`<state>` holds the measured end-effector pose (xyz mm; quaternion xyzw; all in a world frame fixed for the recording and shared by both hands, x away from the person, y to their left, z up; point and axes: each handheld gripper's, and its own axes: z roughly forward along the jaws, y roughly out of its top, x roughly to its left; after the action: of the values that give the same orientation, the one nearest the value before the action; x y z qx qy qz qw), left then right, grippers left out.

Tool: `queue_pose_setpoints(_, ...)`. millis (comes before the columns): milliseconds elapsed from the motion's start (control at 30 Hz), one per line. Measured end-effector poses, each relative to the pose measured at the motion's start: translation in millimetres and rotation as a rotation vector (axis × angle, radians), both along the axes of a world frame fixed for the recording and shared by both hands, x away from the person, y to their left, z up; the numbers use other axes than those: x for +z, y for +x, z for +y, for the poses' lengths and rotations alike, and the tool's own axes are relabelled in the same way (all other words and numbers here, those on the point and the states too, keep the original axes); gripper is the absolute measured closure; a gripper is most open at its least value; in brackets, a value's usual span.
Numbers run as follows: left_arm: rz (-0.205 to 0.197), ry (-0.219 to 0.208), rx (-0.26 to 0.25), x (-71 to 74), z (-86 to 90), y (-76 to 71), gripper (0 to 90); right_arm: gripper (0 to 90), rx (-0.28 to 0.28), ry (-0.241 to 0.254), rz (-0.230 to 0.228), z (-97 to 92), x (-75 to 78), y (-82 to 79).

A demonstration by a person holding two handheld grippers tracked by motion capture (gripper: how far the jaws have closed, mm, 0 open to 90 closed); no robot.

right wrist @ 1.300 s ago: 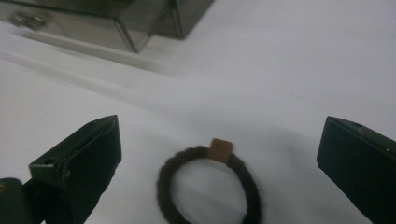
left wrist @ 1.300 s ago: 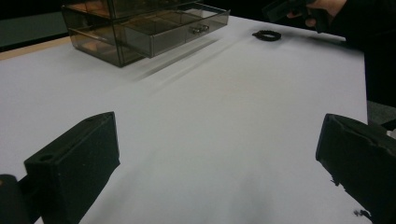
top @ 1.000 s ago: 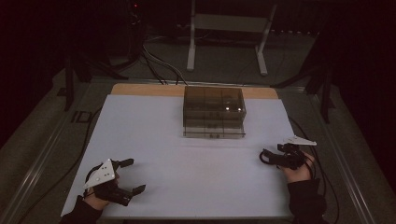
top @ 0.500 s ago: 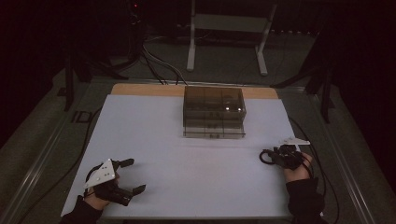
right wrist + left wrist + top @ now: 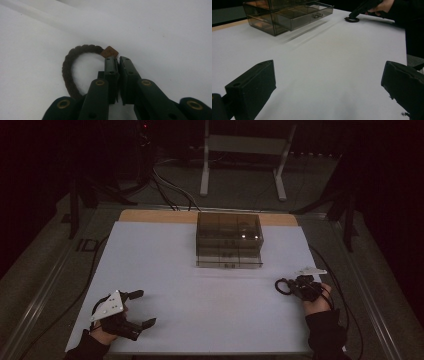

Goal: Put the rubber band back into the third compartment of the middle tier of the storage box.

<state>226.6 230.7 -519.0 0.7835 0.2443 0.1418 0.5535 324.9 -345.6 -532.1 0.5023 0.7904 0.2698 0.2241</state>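
A dark braided ring with a small brown tag lies on the white sheet at the right. My right gripper has just been closing and is now shut, with the ring's near side pinched between its jaws beside the tag. In the high view the right gripper points left at the ring. My left gripper rests open at the front left with nothing between its jaws. In the left gripper view the left gripper stands wide, and the ring lies far across the sheet.
A smoky transparent drawer box stands at the back middle of the white sheet, also seen as the drawer box at the top left. Cables trail off the table's right edge. A white stand's legs are on the floor behind.
The right gripper's jaws have closed from wide open onto the braided ring. Neither hand has moved across the table, and the left gripper stays open.
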Motion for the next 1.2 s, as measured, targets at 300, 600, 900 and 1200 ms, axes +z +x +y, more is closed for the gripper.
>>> queue_pose_setpoints(300,-0.002,0.003,0.001,0.3,0.1,-0.1,0.2,86.6,-0.01,0.013,-0.029,1.2,8.6,-4.1)
queue_pose_setpoints(600,-0.001,0.004,0.004,0.1,0.2,-0.3,0.3,86.6,0.009,0.029,-0.025,4.5,12.7,-6.3)
queue_pose_setpoints(900,-0.003,0.0,0.008,0.7,0.8,-0.2,0.3,86.7,0.038,0.032,-0.019,10.9,18.1,-9.8)
queue_pose_setpoints(1200,0.001,0.003,0.007,0.2,0.1,0.1,0.3,86.6,0.06,0.045,-0.021,17.3,24.4,-11.9)
